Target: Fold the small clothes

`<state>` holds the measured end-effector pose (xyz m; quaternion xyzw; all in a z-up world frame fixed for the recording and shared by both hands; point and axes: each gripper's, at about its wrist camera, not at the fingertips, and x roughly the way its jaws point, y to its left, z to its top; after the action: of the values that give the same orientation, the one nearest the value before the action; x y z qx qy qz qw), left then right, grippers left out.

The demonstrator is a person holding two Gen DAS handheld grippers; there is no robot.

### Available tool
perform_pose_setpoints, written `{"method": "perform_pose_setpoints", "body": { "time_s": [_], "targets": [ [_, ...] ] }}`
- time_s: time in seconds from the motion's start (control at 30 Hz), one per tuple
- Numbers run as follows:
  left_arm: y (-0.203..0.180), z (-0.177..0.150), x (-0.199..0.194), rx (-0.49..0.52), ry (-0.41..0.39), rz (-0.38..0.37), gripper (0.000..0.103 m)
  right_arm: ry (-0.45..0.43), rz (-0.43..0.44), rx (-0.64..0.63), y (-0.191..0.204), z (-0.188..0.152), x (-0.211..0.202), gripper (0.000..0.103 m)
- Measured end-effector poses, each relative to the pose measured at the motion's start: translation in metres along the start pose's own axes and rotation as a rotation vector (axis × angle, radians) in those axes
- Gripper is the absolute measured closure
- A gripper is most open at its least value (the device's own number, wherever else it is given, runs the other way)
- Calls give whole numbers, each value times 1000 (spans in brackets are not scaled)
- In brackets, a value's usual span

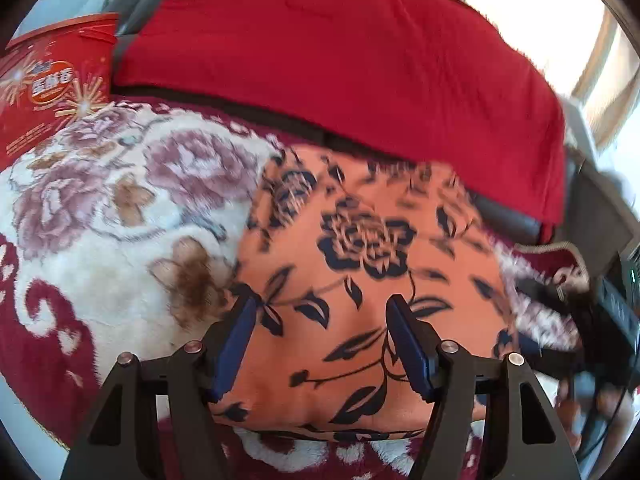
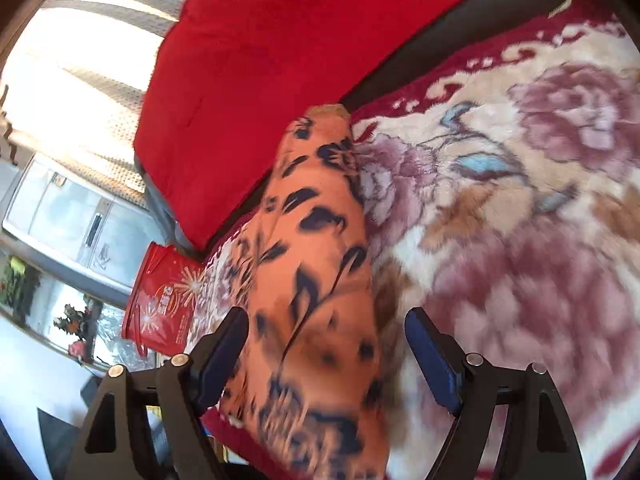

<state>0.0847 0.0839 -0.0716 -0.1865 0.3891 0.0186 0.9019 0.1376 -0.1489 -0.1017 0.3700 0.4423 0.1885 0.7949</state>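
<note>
Left wrist: your left gripper (image 1: 320,308) sat open over the orange floral garment (image 1: 360,264), nothing pinched, cloth lying flat on the plush floral blanket (image 1: 100,208). Right wrist: your right gripper (image 2: 326,320) was spread wide above the same garment (image 2: 316,240), probably not touching, though it's blurry.

1 orange floral garment (image 1: 360,264), 1 floral blanket (image 1: 120,208), 1 red cloth (image 1: 340,60), 1 red tub (image 1: 52,80)

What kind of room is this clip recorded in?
Most likely a home living room. The orange flowered garment lies on a plush floral blanket over a dark couch-like seat draped with red cloth; a red printed tub and cabinets stand nearby.
</note>
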Motion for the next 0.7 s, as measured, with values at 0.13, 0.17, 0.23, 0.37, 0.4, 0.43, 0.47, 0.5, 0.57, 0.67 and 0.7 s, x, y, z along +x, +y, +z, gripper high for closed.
{"method": "perform_pose_setpoints", "body": {
  "time_s": [0.13, 0.17, 0.23, 0.37, 0.4, 0.43, 0.47, 0.5, 0.57, 0.67, 0.7],
  "targets": [
    [-7, -7, 19, 46, 86, 58, 35, 60, -171, -194, 23, -6, 21, 62],
    [-7, -6, 18, 57, 78, 62, 35, 24, -263, -314, 45, -13, 15, 65],
    [-5, -6, 19, 59, 86, 65, 35, 14, -304, -377, 57, -18, 12, 65],
    [-7, -5, 22, 60, 85, 71, 35, 8, -222, -250, 37, -2, 5, 44],
    [-8, -5, 23, 63, 85, 73, 35, -12, -208, -223, 34, 3, 2, 38],
    [-8, -5, 23, 64, 86, 74, 35, -16, -179, -197, 33, 9, 2, 35],
    [-8, -6, 21, 63, 86, 73, 35, 3, -119, -158, 31, 17, 7, 31],
    [-8, -6, 21, 63, 87, 70, 35, 26, -81, -129, 30, 25, 15, 30],
    [-8, -6, 21, 64, 89, 69, 35, 67, -66, -75, 23, 38, 32, 30],
    [-7, -6, 20, 64, 91, 68, 35, 122, -73, -52, 26, 48, 56, 56],
    [-5, -6, 20, 62, 93, 66, 35, 89, -123, -165, 48, 43, 50, 66]
  ]
}}
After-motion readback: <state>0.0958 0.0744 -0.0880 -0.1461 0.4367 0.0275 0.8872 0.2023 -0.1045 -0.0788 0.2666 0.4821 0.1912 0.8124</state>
